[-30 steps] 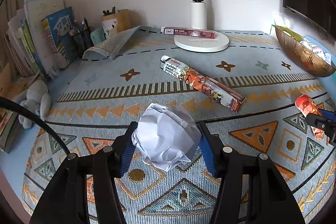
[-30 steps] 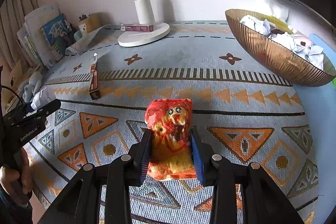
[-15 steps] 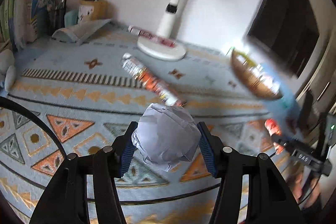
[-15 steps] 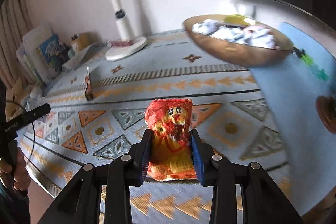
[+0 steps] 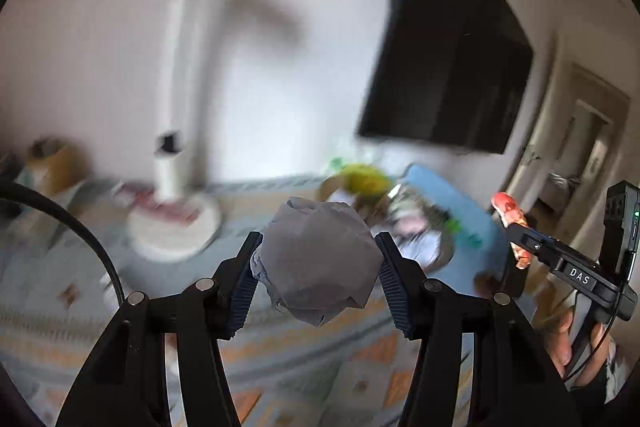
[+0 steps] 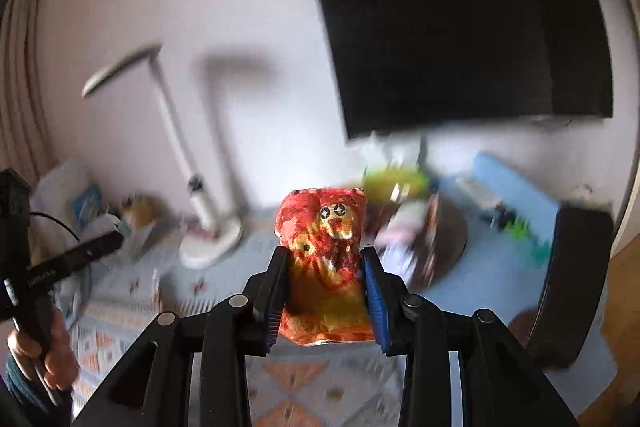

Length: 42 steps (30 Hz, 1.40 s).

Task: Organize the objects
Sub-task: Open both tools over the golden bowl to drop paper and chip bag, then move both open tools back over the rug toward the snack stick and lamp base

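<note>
1. A crumpled ball of white paper (image 5: 316,259) is clamped between the blue pads of the left gripper (image 5: 316,283); the jaws are held fairly wide by the ball's bulk, and the ball is carried above the patterned tablecloth (image 5: 280,367).
2. A crushed red-and-yellow snack wrapper (image 6: 326,267) is pinched by the right gripper (image 6: 326,291), jaws narrow, pads pressed on both of its sides. In the left wrist view that wrapper is seen at the far right, raised in the air.
3. The bowl (image 6: 448,239), judged to be the destination, lies beyond both loads on the right of the table, already heaped with paper and wrappers. It is strongly blurred, so its rim cannot be traced exactly.
4. A white desk lamp (image 5: 176,163) stands to the far left, well apart from both loads.
5. Risk, as a judgement: the paper ball is gripped only across its soft sides and could be squeezed out or dropped short of the bowl if swung fast.
6. The bowl's heap could be overtopped, so a released item might roll off onto the cloth or the blue mat (image 6: 516,187) behind.
7. The two grippers are aimed at the same bowl; a clash between them could be caused by simultaneous arrival.
</note>
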### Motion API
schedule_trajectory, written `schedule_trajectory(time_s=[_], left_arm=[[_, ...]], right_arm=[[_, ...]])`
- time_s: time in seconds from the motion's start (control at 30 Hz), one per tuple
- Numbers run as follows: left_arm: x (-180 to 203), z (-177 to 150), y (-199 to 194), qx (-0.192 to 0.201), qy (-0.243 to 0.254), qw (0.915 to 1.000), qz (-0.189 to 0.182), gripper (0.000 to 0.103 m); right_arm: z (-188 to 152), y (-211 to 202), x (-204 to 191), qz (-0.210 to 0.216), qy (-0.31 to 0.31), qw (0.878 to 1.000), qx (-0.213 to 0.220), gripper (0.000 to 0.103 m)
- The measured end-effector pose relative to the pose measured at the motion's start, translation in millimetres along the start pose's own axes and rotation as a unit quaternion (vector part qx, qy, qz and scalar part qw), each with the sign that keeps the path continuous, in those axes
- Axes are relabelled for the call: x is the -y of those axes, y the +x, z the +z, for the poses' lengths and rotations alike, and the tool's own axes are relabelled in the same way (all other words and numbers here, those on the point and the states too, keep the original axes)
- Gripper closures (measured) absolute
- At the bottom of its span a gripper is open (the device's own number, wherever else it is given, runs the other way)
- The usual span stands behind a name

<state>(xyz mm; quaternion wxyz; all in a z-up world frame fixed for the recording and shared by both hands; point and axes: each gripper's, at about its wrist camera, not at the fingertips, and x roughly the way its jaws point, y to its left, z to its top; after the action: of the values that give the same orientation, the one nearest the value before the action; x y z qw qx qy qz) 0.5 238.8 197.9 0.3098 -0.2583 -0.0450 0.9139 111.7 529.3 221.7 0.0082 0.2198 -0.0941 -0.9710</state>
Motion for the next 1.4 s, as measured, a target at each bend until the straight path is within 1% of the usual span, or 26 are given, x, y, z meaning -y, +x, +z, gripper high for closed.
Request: schedule_trajectory(time_s=[0.07,0.13,0.2,0.4,0.43,0.47,0.5,0.53,0.57,0.6,0.67,0.73,0.8,0.87,0.93,1.03,1.1,1.13,1.17,1.2,1.23,1.27,1.3,1.33,1.37,1.4], left_arm=[[16,21,29,0.001,0.014,0.9998,-0.01,0.049],[28,38,59,-0.003,0.019,0.9994,-0.029,0.049],[39,49,83,-0.006,0.022,0.9987,-0.046,0.049],[67,58,139,-0.005,0.043,0.9971,-0.062,0.048],[69,57,146,-0.006,0.043,0.997,-0.064,0.043],[71,54,156,-0.009,0.043,0.997,-0.064,0.025],[71,51,164,-0.018,0.043,0.997,-0.061,0.017],[69,47,173,-0.032,0.039,0.9974,-0.05,0.004],[64,42,182,-0.059,0.033,0.9969,-0.041,0.002],[59,36,187,-0.077,0.028,0.9957,-0.043,0.002],[50,26,182,-0.092,0.017,0.9945,-0.048,0.002],[42,20,169,-0.093,0.013,0.9948,-0.039,0.002],[31,15,146,-0.09,0.005,0.9953,-0.035,0.002],[16,10,118,-0.085,-0.01,0.9958,-0.032,0.002],[2,4,94,-0.083,-0.026,0.9959,-0.022,0.002],[-27,-16,51,-0.072,-0.065,0.9952,0.011,0.002],[-54,-42,26,-0.075,-0.107,0.9893,0.065,0.001],[-67,-55,19,-0.079,-0.133,0.9838,0.09,0.001],[-86,-76,9,-0.081,-0.176,0.9738,0.119,0.001],[-101,-92,1,-0.078,-0.205,0.9665,0.133,0.001],[-115,-108,-9,-0.075,-0.229,0.9595,0.146,0.001],[-130,-123,-20,-0.074,-0.246,0.9514,0.17,0.001],[-141,-133,-26,-0.077,-0.253,0.9442,0.197,0.001],[-153,-141,-33,-0.085,-0.263,0.9327,0.231,0.001],[-160,-147,-39,-0.087,-0.272,0.9256,0.249,0.001],[-168,-152,-45,-0.085,-0.279,0.9216,0.256,0.001]], right_arm=[[21,10,10,-0.014,0.015,1.0,0.011,0.068],[38,22,18,-0.018,0.027,0.999,0.016,0.068],[53,36,25,-0.024,0.033,0.999,0.017,0.068],[75,73,39,-0.043,0.037,0.998,0.004,0.069],[74,78,41,-0.046,0.041,0.998,0.0,0.065],[73,88,45,-0.046,0.048,0.998,-0.007,0.061],[71,96,48,-0.042,0.052,0.998,-0.016,0.047],[68,105,53,-0.045,0.056,0.997,-0.03,0.044],[64,113,60,-0.043,0.061,0.996,-0.048,0.044],[60,117,67,-0.035,0.073,0.995,-0.062,0.044],[51,110,78,-0.039,0.097,0.992,-0.067,0.044],[47,102,82,-0.042,0.106,0.991,-0.065,0.044],[45,90,83,-0.039,0.112,0.991,-0.064,0.043],[41,78,78,-0.039,0.111,0.991,-0.063,0.042],[36,68,68,-0.03,0.102,0.992,-0.065,0.04],[24,55,40,-0.007,0.072,0.995,-0.068,0.036],[9,50,13,0.014,0.049,0.996,-0.073,0.034],[-1,50,1,0.028,0.045,0.996,-0.078,0.026],[-16,53,-12,0.045,0.046,0.994,-0.089,0.021],[-31,58,-23,0.059,0.049,0.992,-0.1,0.016],[-52,67,-37,0.075,0.048,0.989,-0.115,0.016],[-67,75,-48,0.08,0.04,0.988,-0.126,0.016],[-82,84,-60,0.077,0.021,0.987,-0.138,0.016],[-95,91,-72,0.064,-0.004,0.988,-0.142,0.016],[-107,97,-84,0.044,-0.035,0.988,-0.141,0.016],[-115,103,-90,0.03,-0.055,0.988,-0.138,0.016]])
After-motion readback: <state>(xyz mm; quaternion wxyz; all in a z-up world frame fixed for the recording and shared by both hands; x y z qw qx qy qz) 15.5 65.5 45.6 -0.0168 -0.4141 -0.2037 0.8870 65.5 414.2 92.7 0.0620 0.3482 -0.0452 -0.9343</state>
